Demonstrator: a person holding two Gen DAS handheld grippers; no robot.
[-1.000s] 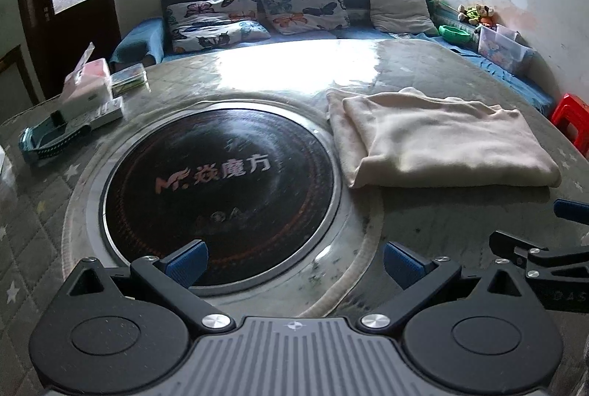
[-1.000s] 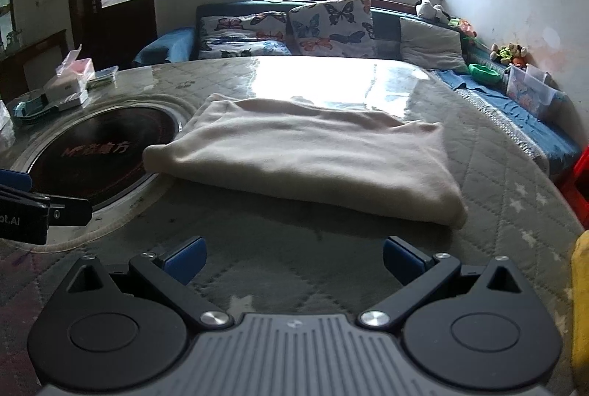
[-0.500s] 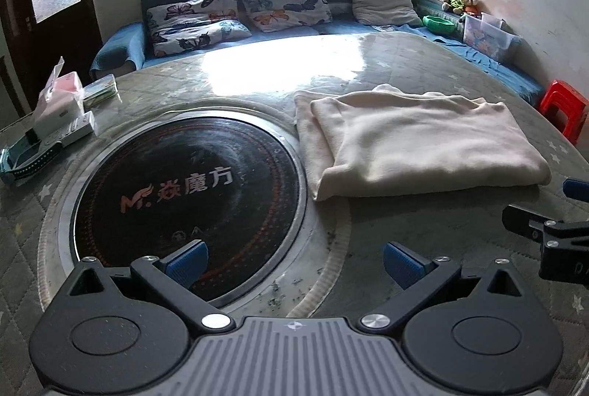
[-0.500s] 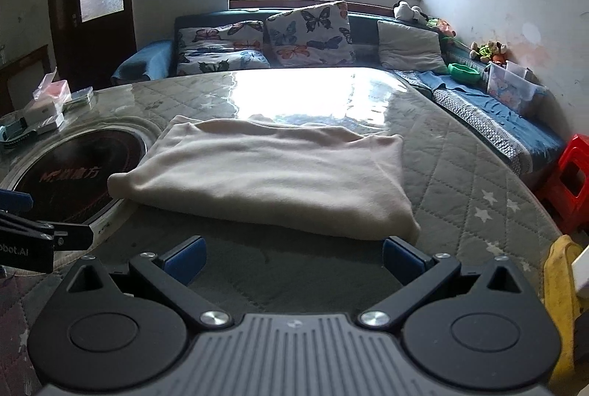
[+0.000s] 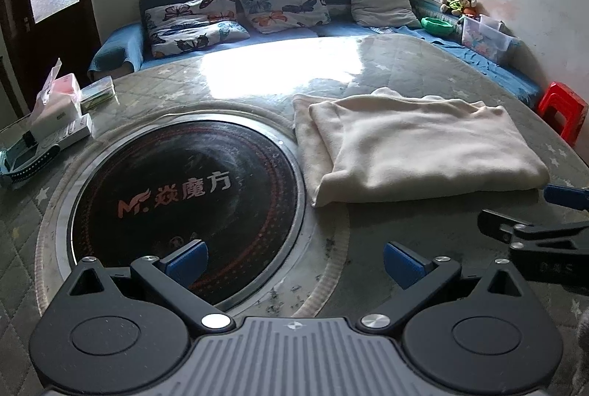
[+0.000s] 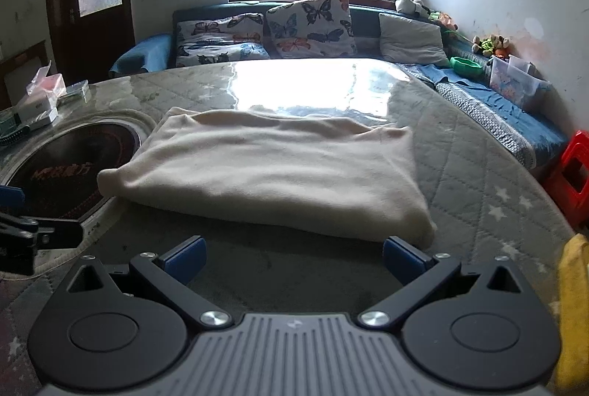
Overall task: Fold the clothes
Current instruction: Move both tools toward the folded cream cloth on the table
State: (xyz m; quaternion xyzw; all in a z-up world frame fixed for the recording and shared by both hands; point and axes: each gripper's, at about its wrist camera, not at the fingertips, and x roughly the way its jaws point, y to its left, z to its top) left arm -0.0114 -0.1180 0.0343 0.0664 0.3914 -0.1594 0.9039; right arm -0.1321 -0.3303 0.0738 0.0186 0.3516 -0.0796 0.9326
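Cream cloth [image 6: 272,175] lies folded flat on the quilted table [image 6: 478,175], just right of the round black cooktop [image 5: 184,197]. We hold our left gripper [image 5: 294,258] and right gripper [image 6: 292,254] spread wide before it, gripping nothing.

The quilted round table [image 5: 386,64] bears a folded cream garment [image 5: 416,145], boxes [image 5: 59,116] and a black inset disc [image 5: 184,197].

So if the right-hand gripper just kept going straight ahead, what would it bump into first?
Most likely the folded cream fleece garment: its near edge lies just ahead of the open right gripper, above bare quilted table cover. Depth is uncertain.
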